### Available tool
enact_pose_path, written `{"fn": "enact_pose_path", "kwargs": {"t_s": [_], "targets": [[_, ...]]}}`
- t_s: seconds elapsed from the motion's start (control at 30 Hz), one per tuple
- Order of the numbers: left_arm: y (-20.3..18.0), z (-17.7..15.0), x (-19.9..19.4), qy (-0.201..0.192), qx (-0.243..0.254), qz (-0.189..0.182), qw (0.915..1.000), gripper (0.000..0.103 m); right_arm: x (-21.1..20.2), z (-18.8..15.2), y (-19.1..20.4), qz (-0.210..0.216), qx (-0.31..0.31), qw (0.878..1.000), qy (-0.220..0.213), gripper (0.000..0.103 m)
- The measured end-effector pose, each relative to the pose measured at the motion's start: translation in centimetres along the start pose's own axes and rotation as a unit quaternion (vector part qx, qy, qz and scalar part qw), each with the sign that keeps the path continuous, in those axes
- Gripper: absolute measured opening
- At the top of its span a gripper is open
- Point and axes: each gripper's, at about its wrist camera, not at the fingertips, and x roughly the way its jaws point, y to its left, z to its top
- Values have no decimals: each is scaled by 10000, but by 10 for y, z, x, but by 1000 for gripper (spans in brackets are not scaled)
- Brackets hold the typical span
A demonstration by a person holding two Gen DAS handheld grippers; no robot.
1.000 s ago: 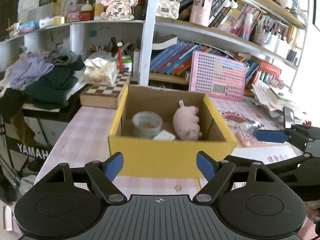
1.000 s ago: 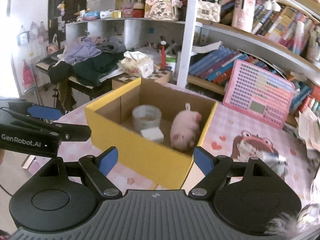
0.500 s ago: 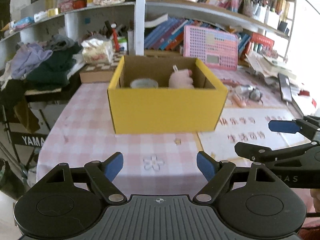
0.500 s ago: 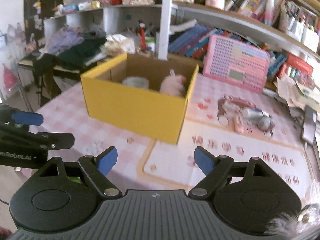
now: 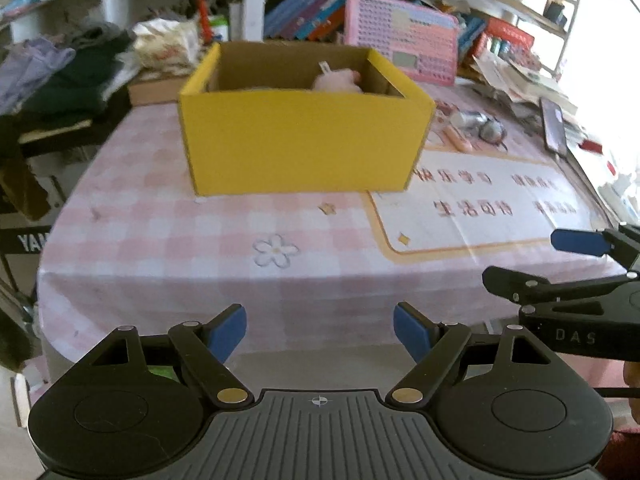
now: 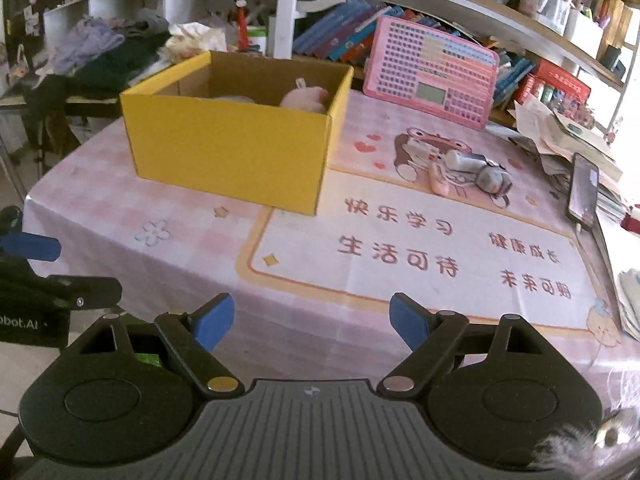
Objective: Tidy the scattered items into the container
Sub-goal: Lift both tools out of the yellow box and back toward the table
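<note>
Left wrist view
Left gripper [image 5: 320, 330]: jaws spread wide, nothing between the blue pads, hanging just off the near edge of the table.
Box [image 5: 304, 144]: yellow, open-topped, standing on the pink checked tablecloth [image 5: 160, 232], well ahead of the fingers.
Plush toy [image 5: 338, 80]: pink, inside the box toward its right rear, only the top showing over the wall.
Right gripper [image 5: 560, 260]: at the right edge, side-on, jaws apart and empty.
Small items [image 5: 480, 128]: a grey and pink cluster on the table to the right of the box, too blurred to name.

Right wrist view
Right gripper [image 6: 312, 320]: jaws wide, holding nothing, at the near edge of the table.
Box [image 6: 232, 148]: left of centre, one corner resting on the printed mat [image 6: 420, 248].
Plush toy [image 6: 306, 98]: in the box against its right wall.
Small items [image 6: 472, 172]: lying on the mat's cartoon picture, apart from the box.
Phone [image 6: 584, 192]: dark, at the mat's right side.
Left gripper [image 6: 40, 268]: at the left edge, jaws apart.
</note>
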Motion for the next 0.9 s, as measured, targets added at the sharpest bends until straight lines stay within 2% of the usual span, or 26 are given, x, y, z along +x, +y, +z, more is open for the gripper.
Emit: {"fn": "enact_pose_path", "kwargs": {"t_s": [0.4, 0.63, 0.9], "targets": [[-40, 11, 27, 226, 439, -409, 9979, 83, 2, -14, -35, -438, 340, 9982, 244, 86], [-83, 20, 40, 270, 1019, -681, 9921, 83, 1, -20, -69, -706, 614, 9952, 273, 86], [-116, 35, 61, 319, 1099, -772, 9904, 83, 7, -23, -107, -863, 767, 9928, 318, 86]]}}
